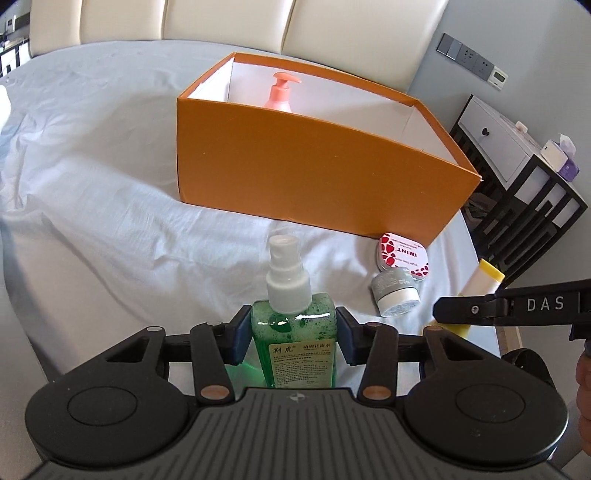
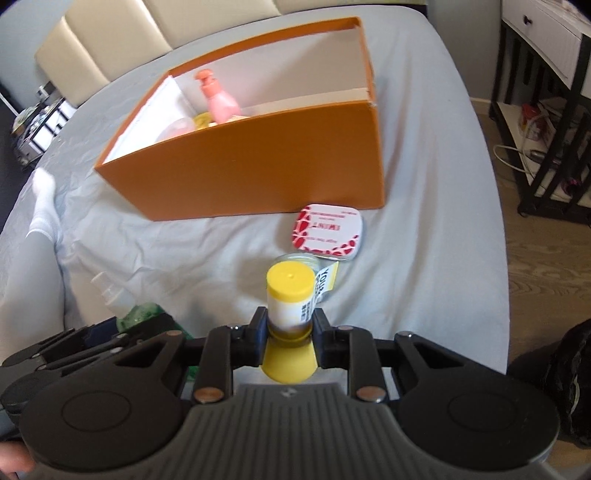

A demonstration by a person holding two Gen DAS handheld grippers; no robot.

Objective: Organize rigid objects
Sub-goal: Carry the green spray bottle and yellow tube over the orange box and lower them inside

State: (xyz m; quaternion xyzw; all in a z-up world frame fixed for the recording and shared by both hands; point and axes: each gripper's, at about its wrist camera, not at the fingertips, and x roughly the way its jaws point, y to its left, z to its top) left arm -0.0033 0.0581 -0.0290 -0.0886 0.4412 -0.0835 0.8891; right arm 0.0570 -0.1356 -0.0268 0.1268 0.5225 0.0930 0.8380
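A green spray bottle (image 1: 295, 354) with a white nozzle stands upright between the blue pads of my left gripper (image 1: 293, 334), which is shut on its sides. My right gripper (image 2: 290, 328) is shut on a yellow-capped tube (image 2: 290, 291), which also shows at the right edge of the left wrist view (image 1: 487, 275). Ahead on the bed sits an open orange box (image 1: 314, 173) holding a pink pump bottle (image 1: 281, 92). A red-and-white mint tin (image 1: 402, 254) and a small grey jar (image 1: 397, 295) lie on the sheet just before the box's right corner.
The pale bed sheet (image 1: 110, 221) is rumpled. A padded headboard (image 1: 221, 22) stands behind the box. A black-framed nightstand (image 1: 517, 166) and wood floor (image 2: 535, 277) lie off the bed's right edge. A person's leg in a white sock (image 2: 40, 214) rests at left.
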